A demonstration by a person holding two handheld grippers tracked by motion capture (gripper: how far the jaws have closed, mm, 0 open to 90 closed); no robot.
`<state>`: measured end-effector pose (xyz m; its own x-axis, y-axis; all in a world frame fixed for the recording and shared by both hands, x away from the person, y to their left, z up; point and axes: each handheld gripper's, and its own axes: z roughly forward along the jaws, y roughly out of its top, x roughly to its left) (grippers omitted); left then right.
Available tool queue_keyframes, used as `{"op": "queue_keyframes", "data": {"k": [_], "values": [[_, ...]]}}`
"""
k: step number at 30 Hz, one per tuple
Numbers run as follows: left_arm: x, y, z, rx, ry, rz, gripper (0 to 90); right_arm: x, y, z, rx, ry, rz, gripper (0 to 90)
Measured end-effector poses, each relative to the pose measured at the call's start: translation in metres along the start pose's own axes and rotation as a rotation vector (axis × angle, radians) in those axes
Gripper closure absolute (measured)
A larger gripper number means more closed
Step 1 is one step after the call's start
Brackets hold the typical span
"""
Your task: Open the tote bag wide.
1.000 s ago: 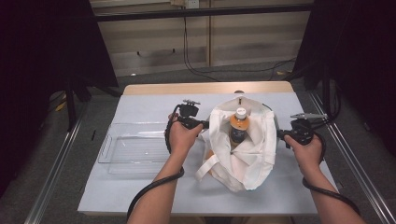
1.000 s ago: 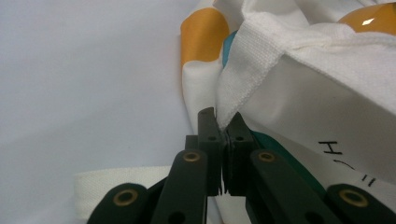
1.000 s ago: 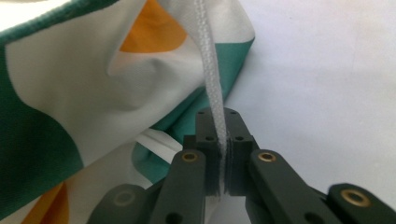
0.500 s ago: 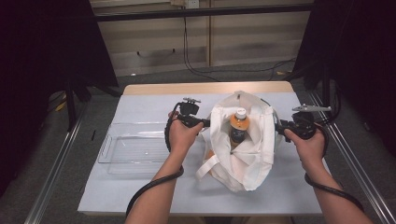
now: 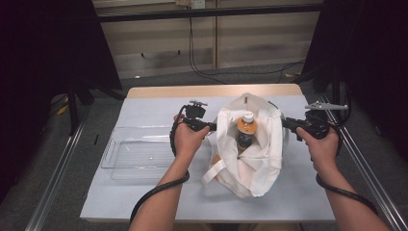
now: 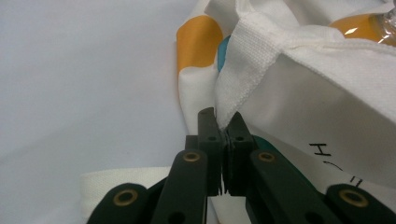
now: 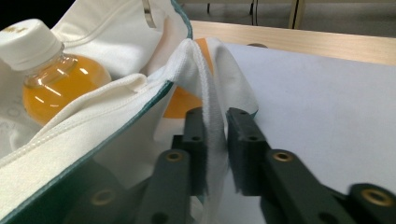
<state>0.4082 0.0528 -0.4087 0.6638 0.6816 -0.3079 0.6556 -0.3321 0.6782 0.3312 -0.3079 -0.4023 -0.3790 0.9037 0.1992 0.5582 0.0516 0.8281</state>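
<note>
On the table's middle stands a white tote bag, mouth spread, an orange-drink bottle upright inside. Left hand-held gripper is clenched on the bag's left rim strap. Right hand-held gripper has just been closing, a fold of the right rim pinched between its jaws. Left of the bag lies a clear plastic tray.

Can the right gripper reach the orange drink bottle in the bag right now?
Probably not yet: the right gripper is busy with the bag's strap between its jaws, though the bottle stands uncovered in the open bag.
</note>
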Motion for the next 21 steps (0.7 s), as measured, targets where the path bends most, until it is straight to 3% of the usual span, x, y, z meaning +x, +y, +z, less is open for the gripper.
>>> {"op": "queue_keyframes", "data": {"k": [1,3,14,16,17,21], "values": [[0.000,0.000,-0.001,0.008,0.011,0.014,88.0,-0.003,-0.002,0.001,-0.006,0.012,0.027,87.5],[0.001,0.000,-0.001,0.008,0.008,0.013,88.0,-0.005,-0.004,0.004,0.003,0.008,0.033,88.3],[0.002,-0.002,0.004,0.018,0.009,-0.006,88.0,-0.018,-0.022,0.017,0.074,-0.014,0.062,88.7],[0.002,-0.004,0.006,0.007,0.009,-0.030,88.1,-0.020,-0.026,0.019,0.083,-0.014,0.075,88.7],[0.003,-0.004,0.006,0.026,0.011,-0.011,88.0,-0.020,-0.027,0.019,0.088,-0.016,0.075,88.7],[0.004,-0.007,0.007,0.026,0.013,-0.021,88.1,-0.022,-0.032,0.023,0.112,-0.023,0.065,88.8]]}}
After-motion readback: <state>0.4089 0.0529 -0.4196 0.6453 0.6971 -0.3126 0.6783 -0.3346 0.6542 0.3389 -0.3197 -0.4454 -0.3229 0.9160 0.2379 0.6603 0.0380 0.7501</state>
